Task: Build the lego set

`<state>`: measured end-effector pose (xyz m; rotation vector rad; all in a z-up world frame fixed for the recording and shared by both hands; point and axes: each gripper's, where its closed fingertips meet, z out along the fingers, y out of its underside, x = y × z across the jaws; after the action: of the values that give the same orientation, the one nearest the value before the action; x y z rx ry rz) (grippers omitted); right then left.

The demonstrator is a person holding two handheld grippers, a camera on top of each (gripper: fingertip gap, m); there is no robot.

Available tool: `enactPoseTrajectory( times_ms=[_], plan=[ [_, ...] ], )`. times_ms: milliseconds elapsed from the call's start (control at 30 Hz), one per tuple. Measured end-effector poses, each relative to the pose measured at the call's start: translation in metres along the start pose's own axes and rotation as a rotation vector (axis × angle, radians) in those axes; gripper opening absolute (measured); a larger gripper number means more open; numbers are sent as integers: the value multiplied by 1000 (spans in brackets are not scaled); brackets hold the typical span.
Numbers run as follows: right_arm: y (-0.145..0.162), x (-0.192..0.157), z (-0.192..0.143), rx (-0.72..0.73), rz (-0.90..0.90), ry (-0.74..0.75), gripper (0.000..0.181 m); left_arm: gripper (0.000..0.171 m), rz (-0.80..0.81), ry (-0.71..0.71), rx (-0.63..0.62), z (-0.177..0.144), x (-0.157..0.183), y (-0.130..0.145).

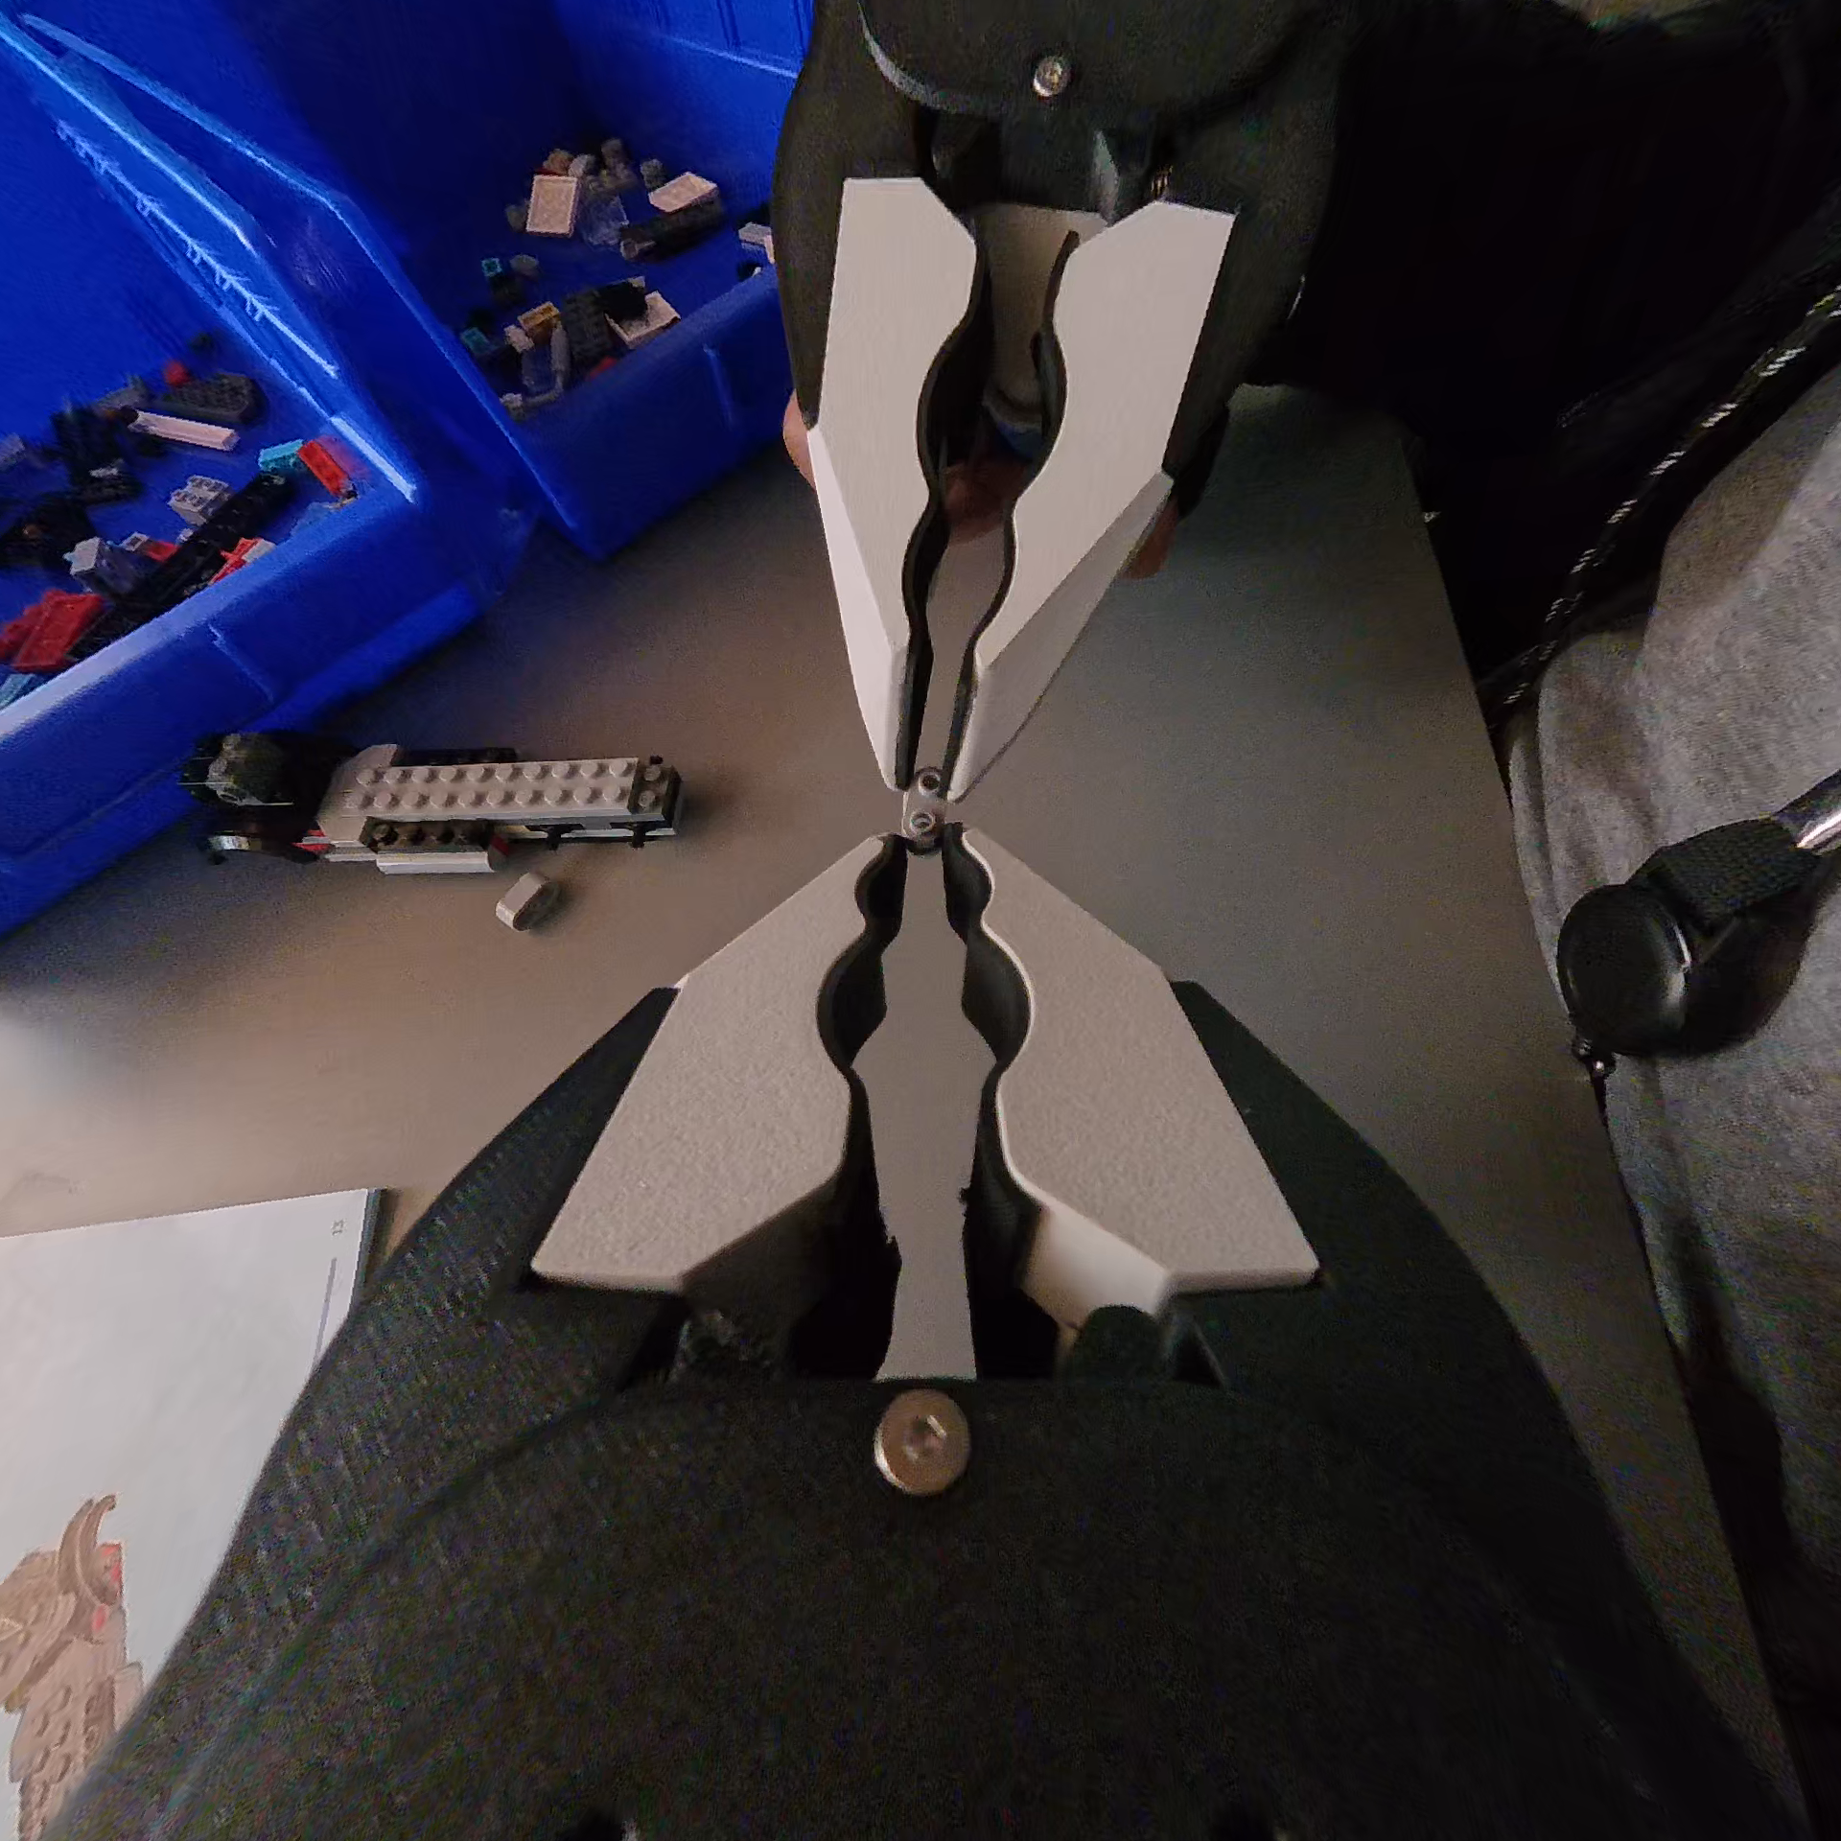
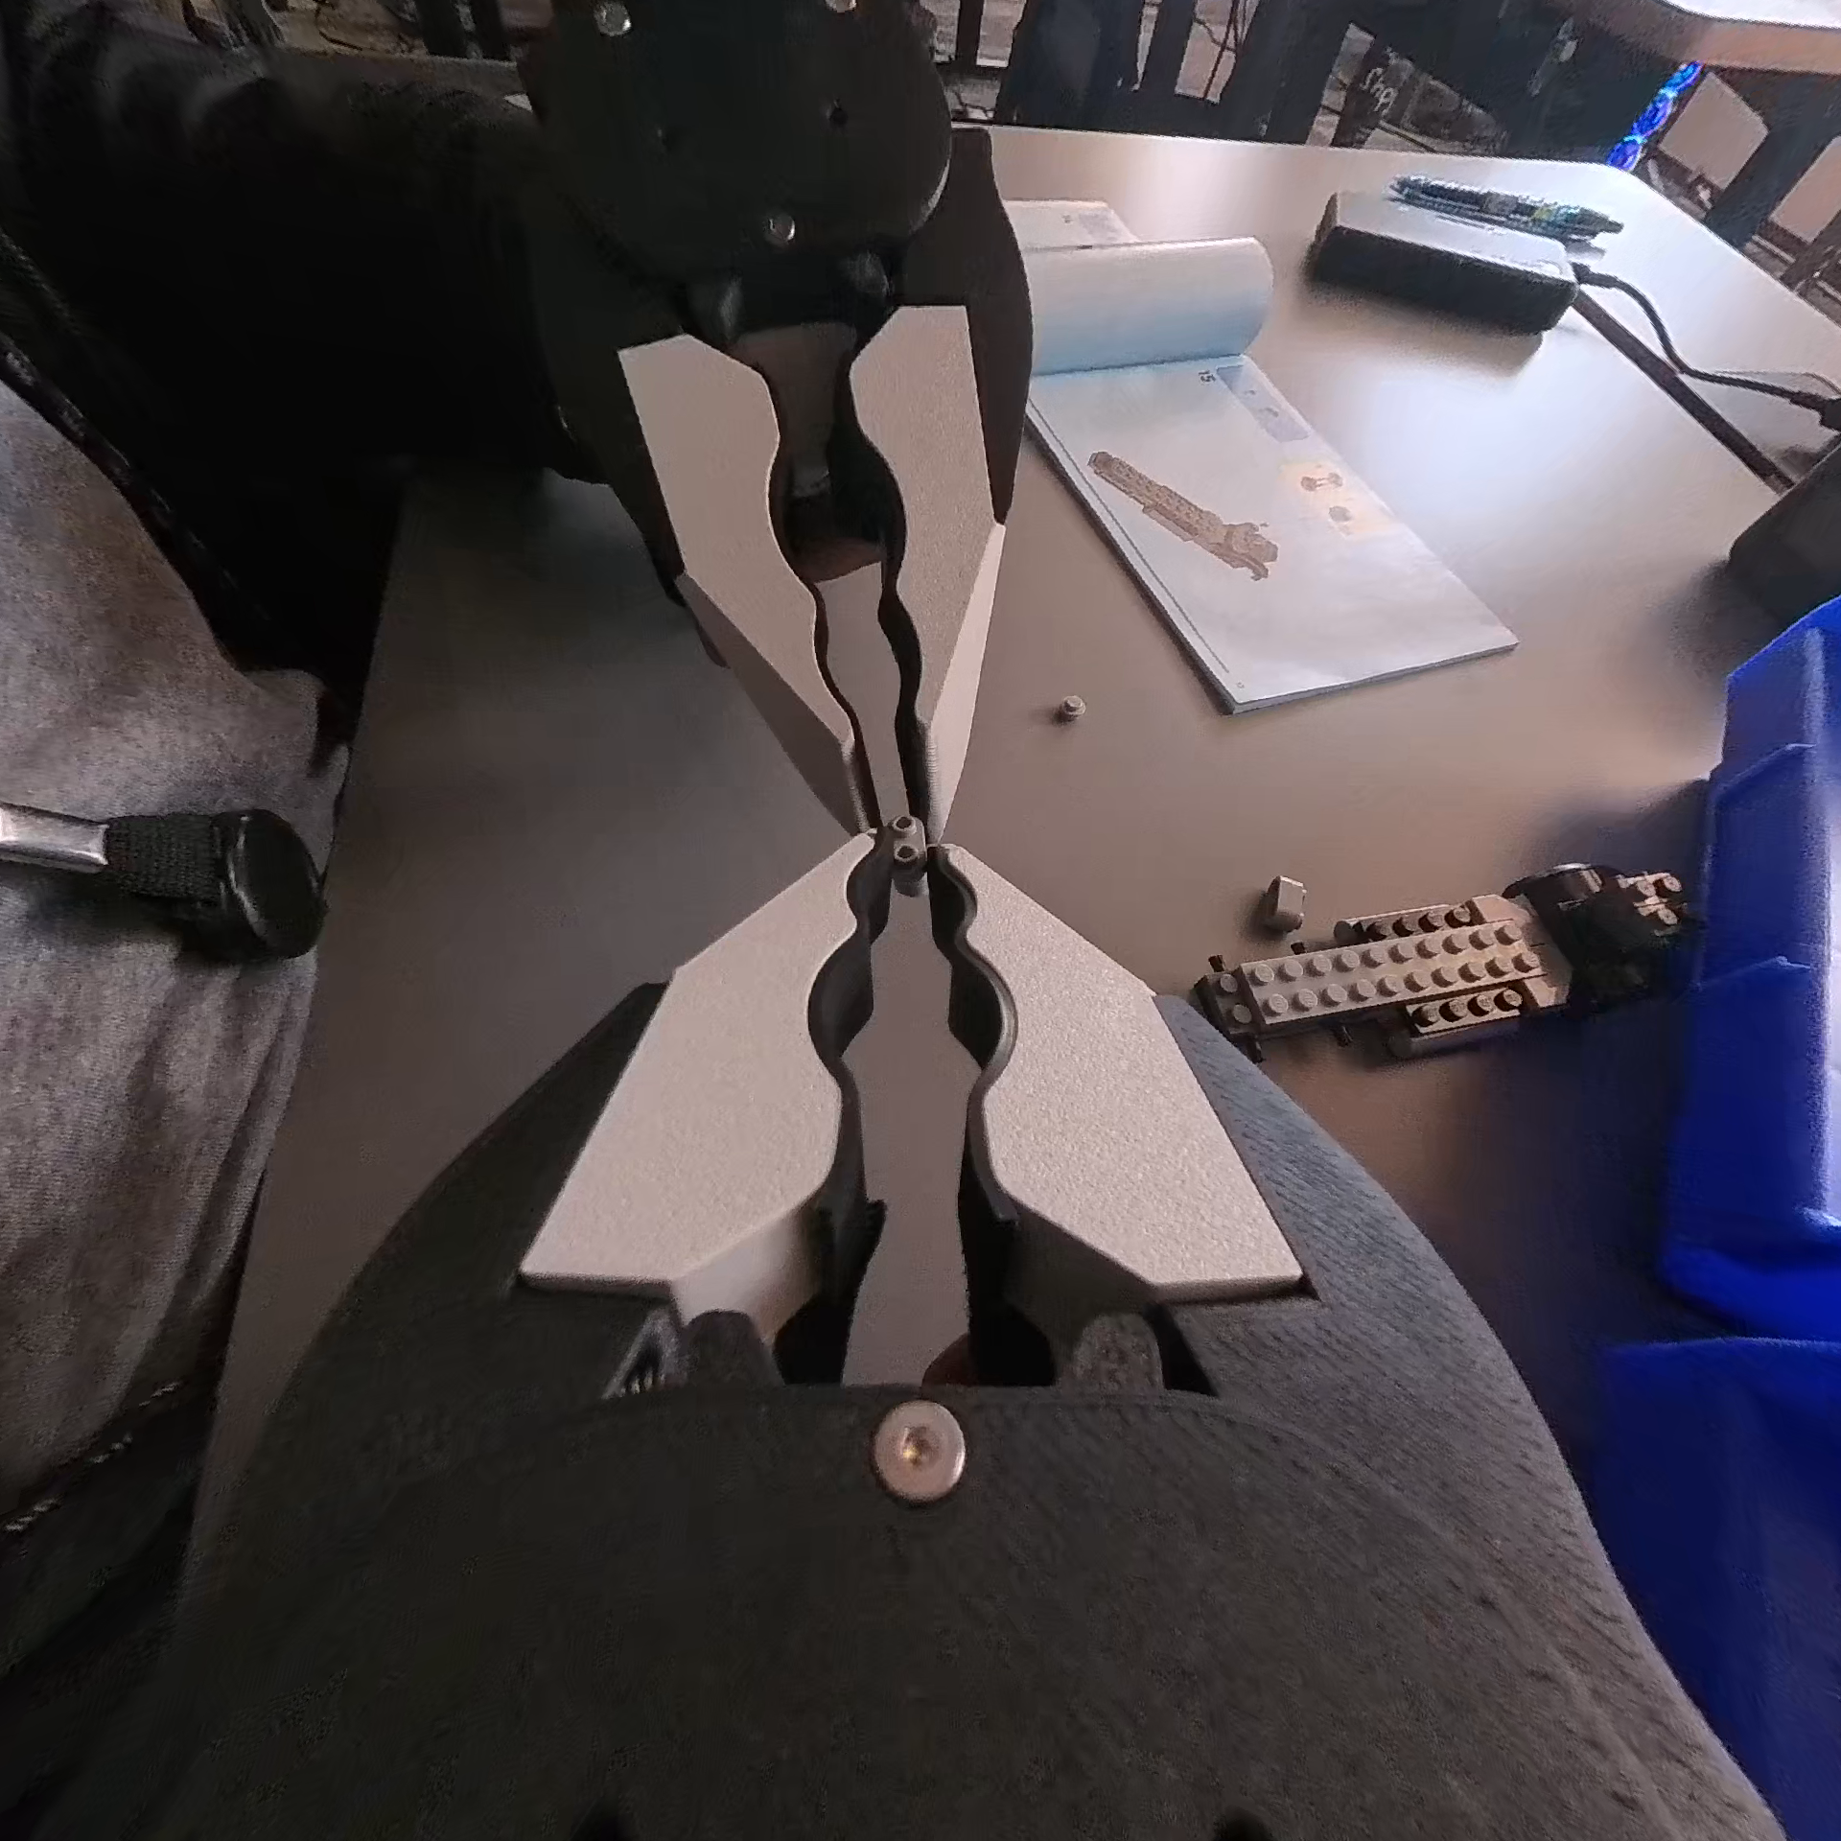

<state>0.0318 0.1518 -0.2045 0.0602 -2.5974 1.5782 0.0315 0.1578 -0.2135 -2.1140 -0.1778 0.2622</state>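
My left gripper [image 1: 921, 847] and right gripper [image 2: 905, 865] meet tip to tip above the grey table. Both are shut on one small grey lego piece [image 1: 924, 803] with two round holes, held between them; it also shows in the right wrist view [image 2: 905, 842]. The right gripper [image 1: 931, 777] comes in from the top of the left wrist view, and the left gripper [image 2: 895, 819] from the top of the right wrist view. The part-built grey and black lego model [image 1: 448, 807] lies on the table to my left and also shows in the right wrist view [image 2: 1445, 966].
A loose grey piece [image 1: 528, 900] lies beside the model. A small round stud [image 2: 1071, 709] lies near the open instruction booklet [image 2: 1275, 518]. Two blue bins [image 1: 249, 638] [image 1: 638, 418] hold several bricks. A black box [image 2: 1445, 269] sits far back. A person's grey clothing [image 1: 1694, 797] borders the table edge. Both grippers' tips are close together, under 4 cm apart. It is some 10 centimetres from my left tips to the small round stud [image 2: 1071, 709].
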Motion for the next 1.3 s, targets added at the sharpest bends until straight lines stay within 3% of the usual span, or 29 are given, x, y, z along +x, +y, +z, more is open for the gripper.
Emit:
enactPoseTrajectory(
  times_ms=[900,1100,1300],
  plan=[
    [-7,-3,-5,57,47,-33,12,7,-44,51,43,-4,4,-7],
    [-10,-3,-10,88,77,-35,20,7,-91,80,75,-8,4,-11],
    [-22,1,-25,181,-130,48,23,7,-148,139,88,-19,1,-19]
  ],
)
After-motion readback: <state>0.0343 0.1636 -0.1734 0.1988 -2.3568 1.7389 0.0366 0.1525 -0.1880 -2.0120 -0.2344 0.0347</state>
